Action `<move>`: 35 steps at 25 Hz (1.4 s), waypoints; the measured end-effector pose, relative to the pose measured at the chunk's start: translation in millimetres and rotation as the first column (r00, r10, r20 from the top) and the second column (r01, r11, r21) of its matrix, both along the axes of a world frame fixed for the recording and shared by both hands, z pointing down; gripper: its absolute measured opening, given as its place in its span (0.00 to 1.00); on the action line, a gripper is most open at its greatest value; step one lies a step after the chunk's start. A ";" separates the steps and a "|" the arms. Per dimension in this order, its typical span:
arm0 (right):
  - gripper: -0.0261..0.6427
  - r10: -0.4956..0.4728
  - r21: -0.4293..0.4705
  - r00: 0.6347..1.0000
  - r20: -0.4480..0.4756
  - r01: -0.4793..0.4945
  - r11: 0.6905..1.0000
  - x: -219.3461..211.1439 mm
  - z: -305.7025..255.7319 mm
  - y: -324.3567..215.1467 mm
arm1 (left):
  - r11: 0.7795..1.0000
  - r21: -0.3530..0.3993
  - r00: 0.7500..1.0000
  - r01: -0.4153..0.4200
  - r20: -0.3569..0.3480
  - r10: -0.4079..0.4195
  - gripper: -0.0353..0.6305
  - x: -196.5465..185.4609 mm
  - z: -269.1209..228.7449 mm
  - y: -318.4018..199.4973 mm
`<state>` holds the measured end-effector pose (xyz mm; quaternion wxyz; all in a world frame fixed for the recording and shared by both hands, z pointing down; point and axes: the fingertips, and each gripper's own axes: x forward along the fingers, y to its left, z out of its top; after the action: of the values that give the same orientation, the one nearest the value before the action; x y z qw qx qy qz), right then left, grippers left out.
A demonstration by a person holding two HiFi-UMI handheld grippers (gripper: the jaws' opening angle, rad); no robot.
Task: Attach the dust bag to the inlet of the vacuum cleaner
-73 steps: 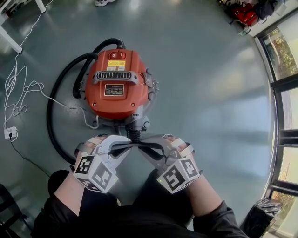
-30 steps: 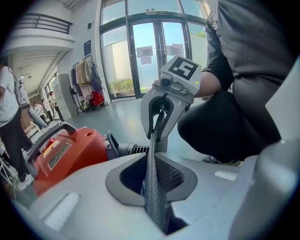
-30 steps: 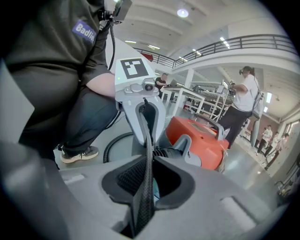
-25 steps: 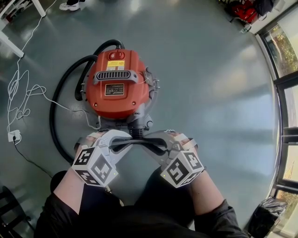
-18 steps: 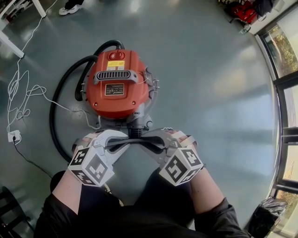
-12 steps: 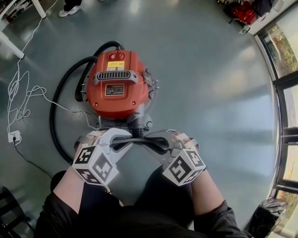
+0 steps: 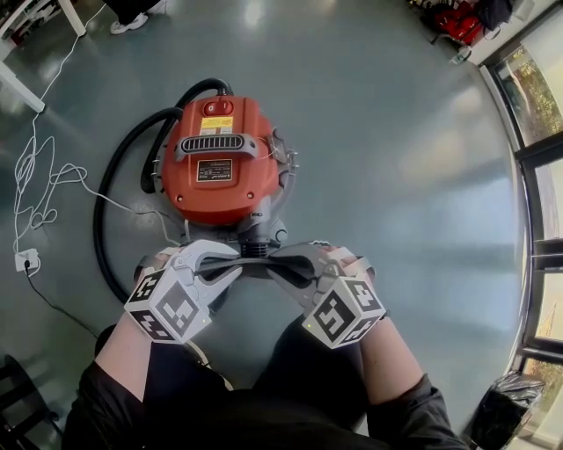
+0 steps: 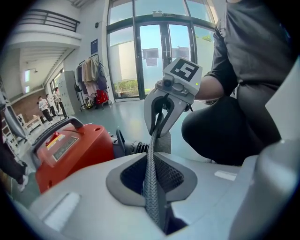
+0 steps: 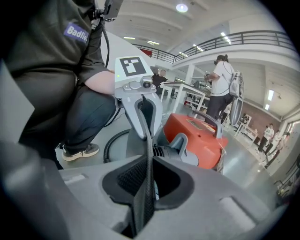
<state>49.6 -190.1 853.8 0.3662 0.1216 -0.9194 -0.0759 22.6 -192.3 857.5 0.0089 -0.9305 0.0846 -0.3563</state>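
black hose [image 7: 99, 215] beside vacuum cleaner [image 7: 220, 167]

The dust bag [image 7: 255, 261] shows only as a dark strip seen edge-on. It is pinched between the left tool [image 7: 227, 266] and the right tool [image 7: 283, 264], whose jaws have just been closing on it. The rest of the bag cannot be made out. Strip and tools cover most of the inlet [image 7: 254, 247] at the 6 o'clock side of the vacuum cleaner [image 7: 220, 189], so whether bag and inlet touch cannot be told. The hose [image 7: 99, 224] passes behind the left tool at 7 o'clock, its end hidden. Print on the labels [image 7: 215, 170] is too small to read. A shoe [image 7: 130, 19] at 11 o'clock and red things [image 7: 453, 25] at 1 o'clock are cut by the top edge. In the left gripper view, the people [image 8: 49, 104] at 9 o'clock are too small to tell apart.
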 end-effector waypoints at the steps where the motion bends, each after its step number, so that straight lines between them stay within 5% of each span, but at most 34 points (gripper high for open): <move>1: 0.09 -0.006 -0.001 1.000 -0.005 0.006 1.000 0.3 0.2 0.2 | 1.000 -0.006 1.000 0.001 -0.009 -0.001 0.14 0.7 0.5 -0.3; 9: 0.09 0.029 0.009 1.000 0.005 -0.029 1.000 8.4 -1.9 3.5 | 0.994 0.090 0.997 -0.054 0.057 0.049 0.15 9.2 0.9 -1.0; 18: 0.09 -0.090 0.060 0.992 -0.091 0.096 0.994 -9.1 -6.0 -6.1 | 0.999 0.028 1.000 0.025 -0.008 -0.024 0.15 -7.0 3.8 -0.2; 35: 0.09 0.023 0.034 1.000 0.008 -0.023 0.999 5.8 1.2 -5.5 | 0.995 0.100 0.999 -0.019 0.040 0.015 0.16 6.3 4.1 -6.6</move>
<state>55.4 -195.6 855.0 0.3612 0.1387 -0.9180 -0.0870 28.9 -198.9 861.6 0.0603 -0.9224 0.0945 -0.3697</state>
